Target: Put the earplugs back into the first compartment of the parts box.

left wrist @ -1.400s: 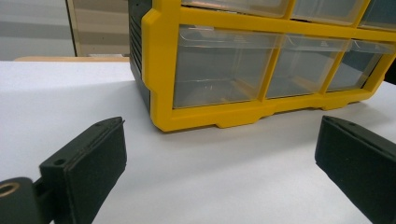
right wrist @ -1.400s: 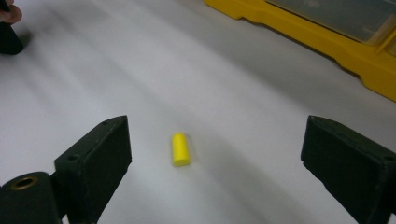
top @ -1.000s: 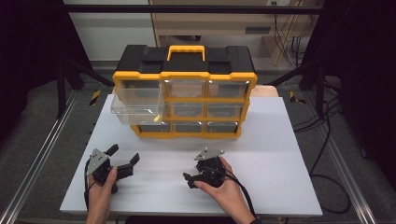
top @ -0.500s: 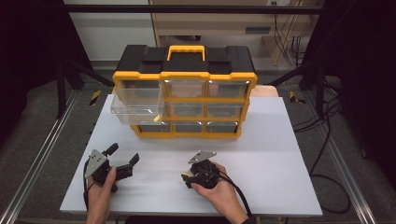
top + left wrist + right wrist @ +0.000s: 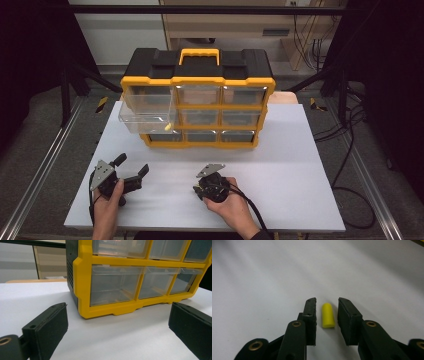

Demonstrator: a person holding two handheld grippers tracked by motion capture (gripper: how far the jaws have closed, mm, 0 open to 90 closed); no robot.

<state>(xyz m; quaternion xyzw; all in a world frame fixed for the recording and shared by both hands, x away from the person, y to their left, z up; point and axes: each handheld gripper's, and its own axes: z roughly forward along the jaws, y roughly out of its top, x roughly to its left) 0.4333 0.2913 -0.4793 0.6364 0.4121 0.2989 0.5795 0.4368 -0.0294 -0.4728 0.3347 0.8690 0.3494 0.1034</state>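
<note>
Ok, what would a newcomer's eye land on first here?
The yellow-and-black organizer at the table's far side, with one clear drawer pulled out at its left. Next, the small yellow plug lying on the table between the right gripper's jaws, which have just been closing and don't yet touch it. The left gripper stands wide open.

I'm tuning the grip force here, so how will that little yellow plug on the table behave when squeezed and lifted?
The yellow plug looks like a foam earplug with a rounded tip, so it is probably soft and very light. Lying on its side on the white table, it could roll if nudged sideways. The right tool has been closing around it; a small gap shows each side, so a gentle squeeze should do.
</note>
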